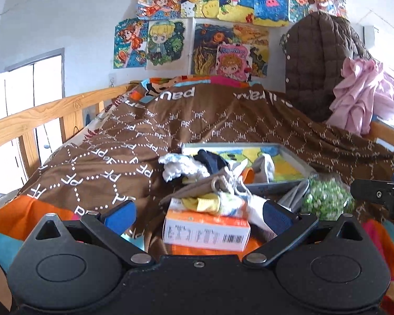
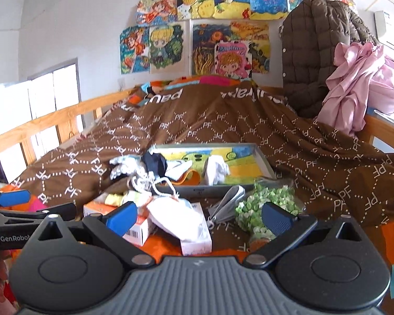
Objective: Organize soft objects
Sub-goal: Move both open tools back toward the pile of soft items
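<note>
We see a bed covered by a brown quilt (image 2: 249,136) printed with white letters, a wooden rail (image 2: 39,126) along its left side and bright drawings (image 2: 197,26) on the wall behind. A brown padded coat (image 2: 307,57) and pink cloth (image 2: 354,84) hang at the right.

Near the foot of the bed lies a heap of socks and small cloths (image 2: 149,176), spilling over the near left corner of a shallow grey tray (image 2: 265,168) with a painted bottom. More socks (image 1: 212,202) rest on an orange and white box (image 1: 207,231), whose long axis runs left to right in the left wrist view. A white pouch (image 2: 178,218) lies on a second box, pointing away from us toward the tray. A bag of green pieces (image 2: 265,204) and a folded grey item (image 2: 226,204) sit to its right, before the tray.

The left gripper (image 1: 197,216) and right gripper (image 2: 198,218) both have their jaws spread wide, gripping nothing
</note>
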{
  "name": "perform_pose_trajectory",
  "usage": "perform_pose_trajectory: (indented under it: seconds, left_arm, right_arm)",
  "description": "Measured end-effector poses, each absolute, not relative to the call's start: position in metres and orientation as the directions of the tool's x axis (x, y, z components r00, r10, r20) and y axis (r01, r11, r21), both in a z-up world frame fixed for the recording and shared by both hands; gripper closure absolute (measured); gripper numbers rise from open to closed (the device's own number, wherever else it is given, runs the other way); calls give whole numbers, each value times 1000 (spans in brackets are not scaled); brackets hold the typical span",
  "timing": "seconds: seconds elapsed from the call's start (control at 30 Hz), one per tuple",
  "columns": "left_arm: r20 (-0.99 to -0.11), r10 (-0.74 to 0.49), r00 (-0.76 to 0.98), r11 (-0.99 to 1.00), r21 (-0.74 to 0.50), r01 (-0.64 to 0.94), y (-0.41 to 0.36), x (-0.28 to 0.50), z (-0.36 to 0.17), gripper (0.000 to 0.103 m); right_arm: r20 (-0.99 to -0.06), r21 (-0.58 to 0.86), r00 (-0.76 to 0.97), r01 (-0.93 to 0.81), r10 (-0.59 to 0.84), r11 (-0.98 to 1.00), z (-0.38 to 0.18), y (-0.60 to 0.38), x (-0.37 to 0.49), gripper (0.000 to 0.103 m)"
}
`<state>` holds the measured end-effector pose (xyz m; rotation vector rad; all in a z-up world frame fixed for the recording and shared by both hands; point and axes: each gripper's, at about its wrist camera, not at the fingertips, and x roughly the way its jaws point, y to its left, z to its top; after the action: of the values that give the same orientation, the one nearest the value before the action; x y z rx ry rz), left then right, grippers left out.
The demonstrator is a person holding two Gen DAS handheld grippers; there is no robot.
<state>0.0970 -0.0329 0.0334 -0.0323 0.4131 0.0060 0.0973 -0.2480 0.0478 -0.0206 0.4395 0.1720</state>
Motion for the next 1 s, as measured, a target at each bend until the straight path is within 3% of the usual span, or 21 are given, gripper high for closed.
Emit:
perform_pose_trajectory:
  seconds: [0.57,1.0]
  left_arm:
    - [-521,-31,853,994,73,80,-22,124,17,1]
    - [-547,-83,833,975,127,181,-24,157,9,1]
  right_arm:
    - [-597,43,783,-185,173,982,21,-240,129,0]
    - [-633,1,757,-208,161,978,8,-231,152,0]
